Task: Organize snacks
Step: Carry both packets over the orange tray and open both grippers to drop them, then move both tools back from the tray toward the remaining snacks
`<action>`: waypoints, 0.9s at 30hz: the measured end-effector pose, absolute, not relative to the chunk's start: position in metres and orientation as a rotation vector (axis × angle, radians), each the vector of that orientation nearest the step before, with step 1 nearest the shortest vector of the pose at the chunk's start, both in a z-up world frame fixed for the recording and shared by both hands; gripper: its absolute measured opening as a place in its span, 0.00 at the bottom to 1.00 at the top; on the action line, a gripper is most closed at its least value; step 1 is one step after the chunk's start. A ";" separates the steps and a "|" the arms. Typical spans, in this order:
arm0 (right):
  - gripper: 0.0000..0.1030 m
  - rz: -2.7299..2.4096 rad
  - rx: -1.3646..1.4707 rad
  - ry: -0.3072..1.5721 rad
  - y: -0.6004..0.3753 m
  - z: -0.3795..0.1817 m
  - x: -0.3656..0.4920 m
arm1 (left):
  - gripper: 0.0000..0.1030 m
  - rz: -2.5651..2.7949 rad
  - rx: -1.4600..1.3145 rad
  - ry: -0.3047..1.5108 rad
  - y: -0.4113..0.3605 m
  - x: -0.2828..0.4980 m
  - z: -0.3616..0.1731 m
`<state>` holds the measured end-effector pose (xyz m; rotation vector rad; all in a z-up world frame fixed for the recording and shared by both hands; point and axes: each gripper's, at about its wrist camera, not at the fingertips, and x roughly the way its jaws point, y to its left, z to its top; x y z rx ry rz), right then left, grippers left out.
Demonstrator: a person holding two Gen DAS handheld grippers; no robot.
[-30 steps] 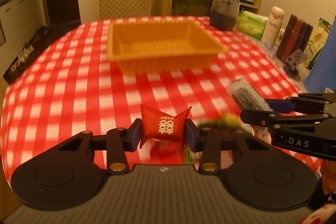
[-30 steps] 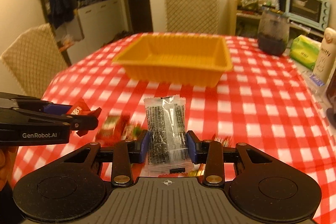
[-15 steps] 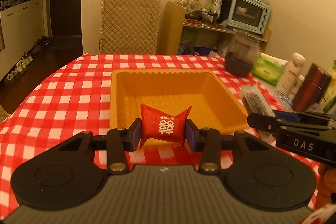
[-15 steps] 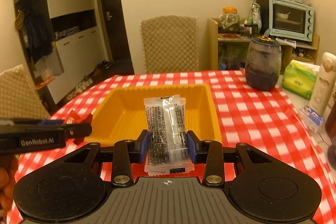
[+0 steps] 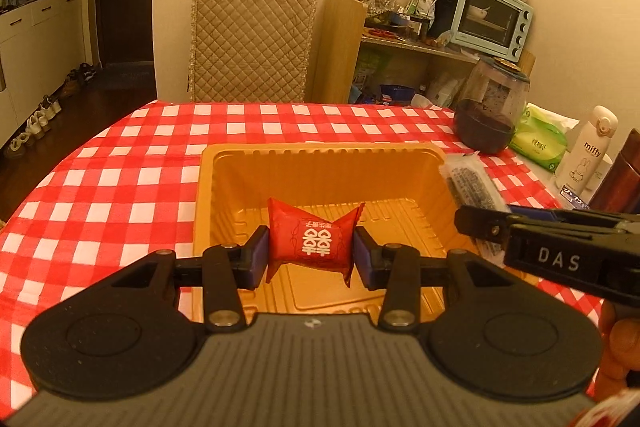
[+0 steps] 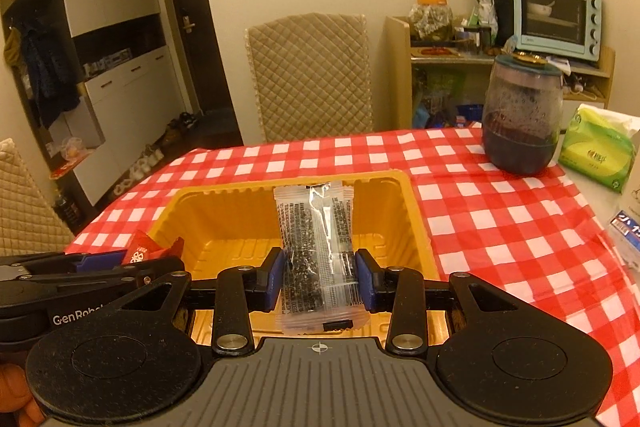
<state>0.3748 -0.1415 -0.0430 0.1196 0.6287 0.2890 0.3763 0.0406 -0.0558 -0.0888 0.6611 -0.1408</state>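
An empty orange plastic tray (image 5: 320,149) stands on the red-and-white checked tablecloth. My left gripper (image 5: 308,253) hangs over the tray's near half with a red wrapped candy (image 5: 310,241) between its blue pads; the jaws are opening, though the pads still touch the wrapper. My right gripper (image 6: 320,277) is shut on a clear packet of dark snack (image 6: 316,227), held upright above the tray (image 6: 416,219). Each gripper shows in the other's view: the right one (image 5: 466,223) with its packet (image 5: 470,183), the left one (image 6: 160,261) with the candy (image 6: 140,253).
A dark glass jar (image 6: 520,115), a green tissue pack (image 6: 596,155) and a white bottle (image 5: 588,147) stand along the table's right side. A quilted chair (image 5: 252,39) faces the far edge. A shelf with a toaster oven (image 6: 556,15) is behind.
Both grippers have travelled forward from the near part of the table to above the orange tray, each carrying its snack. The loose snacks on the cloth have dropped out of view.
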 end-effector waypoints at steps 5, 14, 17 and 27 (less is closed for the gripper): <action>0.38 0.291 0.128 0.650 -0.142 -0.052 0.382 | 0.52 -0.129 -0.090 0.677 0.043 0.381 -0.064; 0.38 0.292 0.162 0.646 -0.142 -0.051 0.384 | 0.52 -0.097 -0.091 0.664 0.052 0.375 -0.058; 0.38 0.298 0.181 0.623 -0.142 -0.051 0.383 | 0.52 -0.096 -0.090 0.662 0.052 0.374 -0.058; 0.60 0.267 0.238 0.549 -0.158 -0.043 0.378 | 0.62 -0.087 -0.059 0.654 0.052 0.364 -0.057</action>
